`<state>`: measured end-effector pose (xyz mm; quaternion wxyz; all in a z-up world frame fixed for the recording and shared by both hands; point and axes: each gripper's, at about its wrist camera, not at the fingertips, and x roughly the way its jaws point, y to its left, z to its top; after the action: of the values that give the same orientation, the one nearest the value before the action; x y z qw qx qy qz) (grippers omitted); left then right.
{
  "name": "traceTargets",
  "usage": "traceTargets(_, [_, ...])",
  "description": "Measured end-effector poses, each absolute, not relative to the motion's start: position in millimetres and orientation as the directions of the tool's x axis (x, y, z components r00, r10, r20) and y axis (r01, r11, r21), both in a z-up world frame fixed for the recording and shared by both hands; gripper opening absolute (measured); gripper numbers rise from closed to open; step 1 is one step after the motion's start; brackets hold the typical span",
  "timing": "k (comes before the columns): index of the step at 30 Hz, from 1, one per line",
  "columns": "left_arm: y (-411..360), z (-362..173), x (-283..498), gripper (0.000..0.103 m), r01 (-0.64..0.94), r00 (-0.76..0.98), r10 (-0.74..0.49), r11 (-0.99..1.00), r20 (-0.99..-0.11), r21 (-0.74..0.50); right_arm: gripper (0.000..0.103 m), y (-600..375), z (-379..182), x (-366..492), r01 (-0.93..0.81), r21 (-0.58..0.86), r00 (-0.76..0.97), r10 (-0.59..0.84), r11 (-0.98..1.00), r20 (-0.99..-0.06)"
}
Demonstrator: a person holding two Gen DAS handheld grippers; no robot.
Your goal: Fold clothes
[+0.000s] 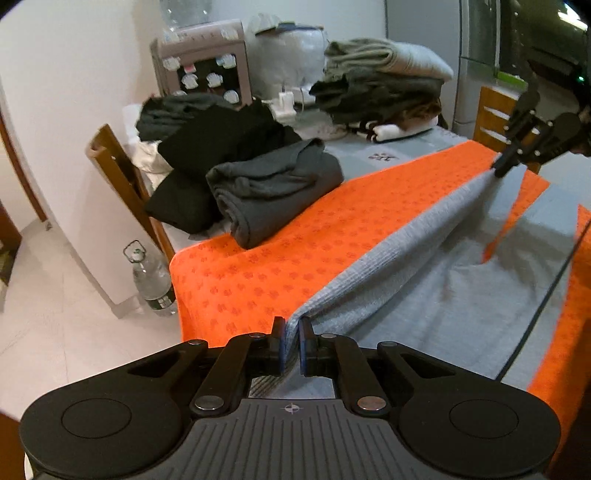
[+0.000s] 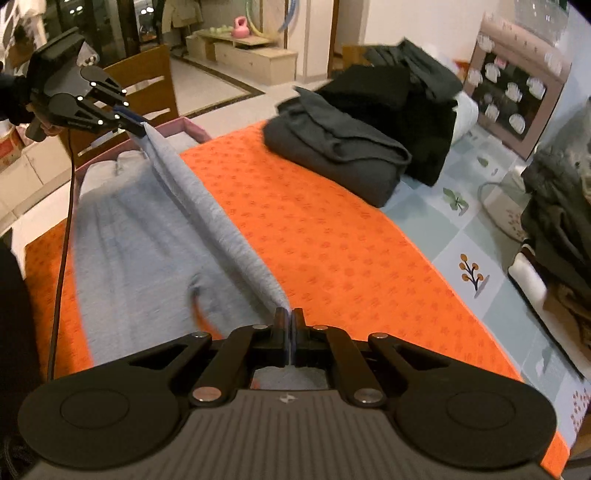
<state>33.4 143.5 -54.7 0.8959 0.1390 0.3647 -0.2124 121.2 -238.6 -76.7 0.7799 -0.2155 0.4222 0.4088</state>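
Midway through a fold: left tool (image 1: pixel 291 345) and right tool (image 2: pixel 290 332) both clamped on grey garment (image 1: pixel 424 295), edge raised taut over orange mat (image 1: pixel 258 266); dark folded clothes (image 1: pixel 273 192) beside.

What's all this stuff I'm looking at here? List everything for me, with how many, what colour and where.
Light grey garment: one, grey, lying on the orange cloth, one edge lifted taut between both grippers.
Orange cloth: one, orange with a small repeated print, covering the table.
Folded dark grey garment: one, on the orange cloth's far edge.
Black clothes: a pile, behind the folded dark grey garment.
Stack of clothes: one, grey and olive, far end of the table.
Plastic bottle: one, clear, on the floor beside the table.
Wooden chair: one, brown, beyond the table.
Pink kettlebell: one, on a far low cabinet.
Left hand-held gripper: black, shut on the light grey garment.
Right hand-held gripper: black, shut on the same garment.
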Motion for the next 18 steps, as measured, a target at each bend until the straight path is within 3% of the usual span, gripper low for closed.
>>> traceTargets(4, [135, -63, -10, 0.009, 0.454, 0.646, -0.237, 0.884, -0.726, 0.116, 0.002, -241, -63, 73, -0.821, -0.022, 0.342, 0.46, 0.571, -0.82])
traceTargets(11, [126, -95, -59, 0.009, 0.406, 0.623, -0.146, 0.9, -0.768, 0.159, 0.002, -230, -94, 8, -0.831, -0.029, 0.331, 0.451, 0.555, -0.829])
traceTargets(18, [123, -93, -77, 0.009, 0.385, 0.629, -0.109, 0.904, -0.77, 0.187, 0.002, -226, -106, -26, -0.85, -0.049, 0.324, 0.447, 0.524, -0.834])
